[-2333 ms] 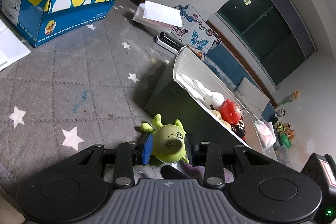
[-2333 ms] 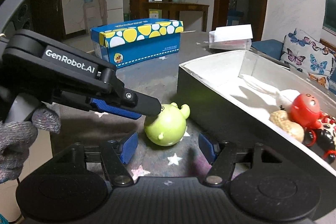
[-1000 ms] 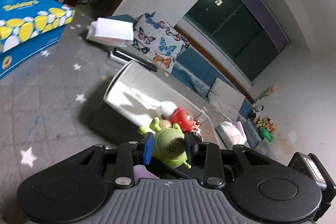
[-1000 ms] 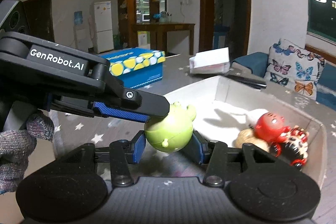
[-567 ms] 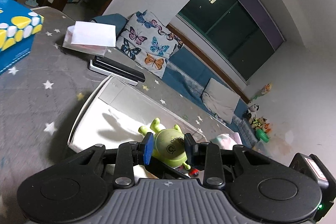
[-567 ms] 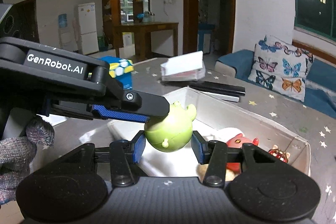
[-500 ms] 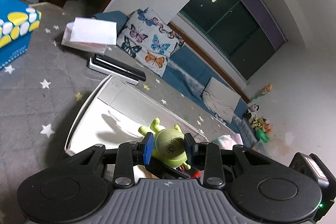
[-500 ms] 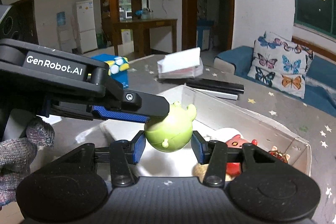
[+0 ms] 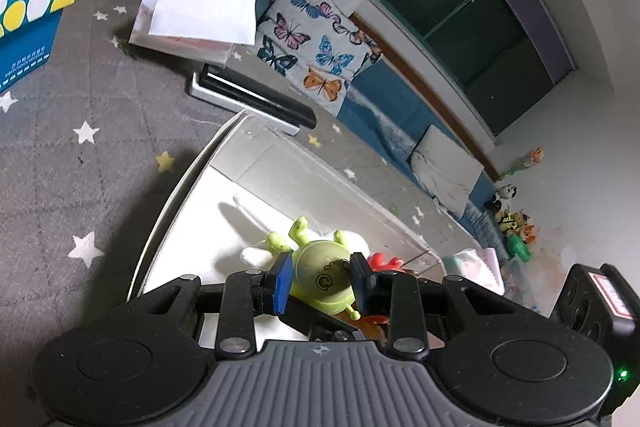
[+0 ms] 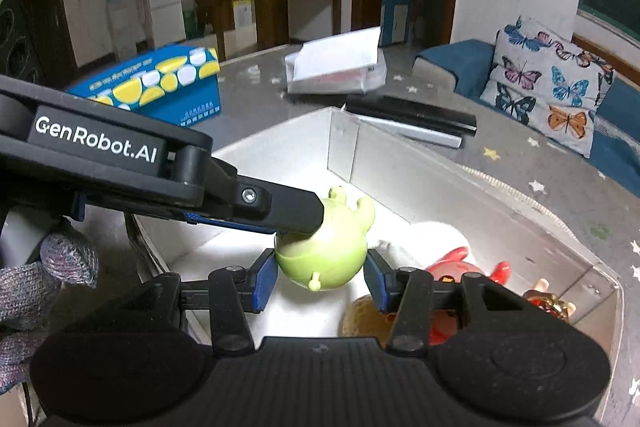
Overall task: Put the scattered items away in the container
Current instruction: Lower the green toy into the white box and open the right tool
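Observation:
A green round toy (image 9: 325, 275) with small horns is held by both grippers above the inside of the white box (image 9: 280, 163). My left gripper (image 9: 322, 285) is shut on it, blue pads on both sides. My right gripper (image 10: 322, 277) is also shut on the green toy (image 10: 324, 251), and the left gripper's finger (image 10: 256, 203) crosses over the toy's top. In the white box (image 10: 440, 183) lie a red toy (image 10: 460, 267), a white plush (image 9: 256, 255) and a brown round toy (image 10: 360, 319).
A blue and yellow tissue box (image 10: 160, 87) stands at the far left on the grey star-patterned table (image 9: 80, 107). A white packet (image 10: 340, 63) and a black flat device (image 10: 408, 115) lie behind the box. A butterfly cushion (image 10: 548, 99) rests on the sofa.
Both grippers have carried the green toy up from the table and over the white box, and now hold it lower, over the toys inside.

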Tool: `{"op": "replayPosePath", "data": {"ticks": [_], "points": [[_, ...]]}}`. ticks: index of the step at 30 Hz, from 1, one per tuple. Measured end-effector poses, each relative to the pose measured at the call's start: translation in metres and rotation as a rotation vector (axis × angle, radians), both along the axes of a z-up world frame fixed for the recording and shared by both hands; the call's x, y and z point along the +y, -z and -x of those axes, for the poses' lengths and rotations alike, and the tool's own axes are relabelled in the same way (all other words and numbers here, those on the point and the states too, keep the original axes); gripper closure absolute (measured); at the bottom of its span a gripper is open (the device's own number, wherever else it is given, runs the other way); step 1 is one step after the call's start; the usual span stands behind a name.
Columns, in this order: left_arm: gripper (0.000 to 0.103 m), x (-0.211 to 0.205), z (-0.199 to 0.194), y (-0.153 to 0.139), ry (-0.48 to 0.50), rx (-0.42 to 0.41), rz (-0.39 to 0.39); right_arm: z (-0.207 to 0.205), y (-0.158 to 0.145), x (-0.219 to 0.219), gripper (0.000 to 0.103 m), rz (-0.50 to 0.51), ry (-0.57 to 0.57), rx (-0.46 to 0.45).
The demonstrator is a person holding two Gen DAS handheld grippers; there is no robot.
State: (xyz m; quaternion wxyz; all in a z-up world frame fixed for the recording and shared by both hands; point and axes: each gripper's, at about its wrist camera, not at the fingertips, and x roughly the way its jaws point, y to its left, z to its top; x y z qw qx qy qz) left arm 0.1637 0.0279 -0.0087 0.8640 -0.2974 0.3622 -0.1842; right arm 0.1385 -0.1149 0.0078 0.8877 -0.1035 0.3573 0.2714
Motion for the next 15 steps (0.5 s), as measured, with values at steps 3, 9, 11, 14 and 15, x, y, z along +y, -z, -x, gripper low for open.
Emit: {"op": "replayPosePath", "data": {"ticks": [3, 9, 11, 14, 15], "points": [[0.07, -0.0007, -0.0011, 0.0017, 0.002, 0.002, -0.009, -0.0032, 0.0021, 0.0042, 0.055, 0.031, -0.007, 0.014], [0.07, -0.0027, -0.0003, 0.0016, 0.003, 0.002, -0.023, -0.0051, 0.0017, 0.0062, 0.055, 0.051, -0.013, 0.034], [0.07, -0.0027, -0.0013, 0.0015, 0.004, 0.006, -0.023, -0.0056, 0.0016, 0.006, 0.055, 0.051, -0.012, 0.035], [0.07, -0.0032, -0.0018, 0.0008, 0.007, 0.011, -0.03, -0.0059, 0.0012, 0.0051, 0.055, 0.049, -0.009, 0.038], [0.07, -0.0033, -0.0022, 0.0008, 0.008, 0.012, -0.034, -0.0061, 0.0012, 0.0049, 0.054, 0.048, -0.01, 0.039]]}}
